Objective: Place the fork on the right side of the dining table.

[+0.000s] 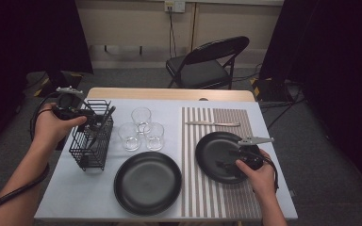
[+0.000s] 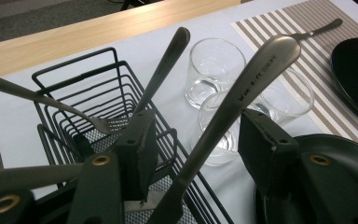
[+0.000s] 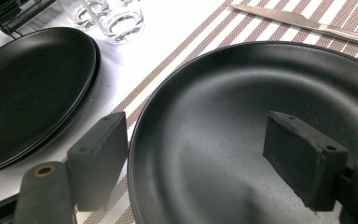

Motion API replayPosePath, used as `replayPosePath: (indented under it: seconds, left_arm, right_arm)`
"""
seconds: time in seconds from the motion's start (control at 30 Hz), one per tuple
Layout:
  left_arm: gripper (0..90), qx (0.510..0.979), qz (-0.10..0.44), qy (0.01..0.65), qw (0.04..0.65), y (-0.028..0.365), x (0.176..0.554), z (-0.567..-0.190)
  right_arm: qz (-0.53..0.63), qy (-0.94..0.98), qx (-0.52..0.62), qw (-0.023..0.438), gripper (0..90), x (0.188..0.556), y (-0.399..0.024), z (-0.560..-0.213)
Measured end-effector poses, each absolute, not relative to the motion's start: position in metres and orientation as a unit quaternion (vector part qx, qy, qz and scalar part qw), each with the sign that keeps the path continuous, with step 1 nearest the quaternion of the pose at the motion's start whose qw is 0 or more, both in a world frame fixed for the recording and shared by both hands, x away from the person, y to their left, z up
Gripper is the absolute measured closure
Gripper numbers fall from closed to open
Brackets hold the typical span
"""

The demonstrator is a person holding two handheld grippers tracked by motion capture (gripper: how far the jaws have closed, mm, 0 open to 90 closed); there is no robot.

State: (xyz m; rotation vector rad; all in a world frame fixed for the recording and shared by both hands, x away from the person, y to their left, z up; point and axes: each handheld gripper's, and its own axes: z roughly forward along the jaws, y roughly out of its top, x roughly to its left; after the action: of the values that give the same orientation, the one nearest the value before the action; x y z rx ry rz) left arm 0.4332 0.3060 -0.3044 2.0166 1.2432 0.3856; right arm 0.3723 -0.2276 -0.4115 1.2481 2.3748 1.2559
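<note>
1. We see a metal handle (image 2: 242, 93) standing tilted in the wire basket (image 1: 92, 141), between the left gripper's (image 2: 196, 140) spread jaws, untouched.
2. Right of the basket, three glasses (image 1: 141, 129) cluster.
3. Farther right, our right gripper (image 3: 205, 158) hangs spread across a black plate's (image 3: 261, 116) rim.

Two bare forearms reach in from the near edge, each hand wrapped around a black tool. The left tool (image 1: 93, 123) is held at the far left, its jaws pointing right and partly apart, neither pad pressing on anything. The right tool (image 1: 225, 165) sits low at the near right, jaws spread wide and pointing left, a cable trailing from each.
</note>
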Motion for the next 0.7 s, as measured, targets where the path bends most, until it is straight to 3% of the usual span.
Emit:
replayPosePath:
  seconds: [0.7]
  left_arm:
    - [47.3, 0.781, 0.151, 0.487, 0.360, 0.307, 0.452, -0.309]
  right_arm:
    - [0.417, 0.801, 0.421, 0.089, 21.2, 0.373, -0.229, -0.415]
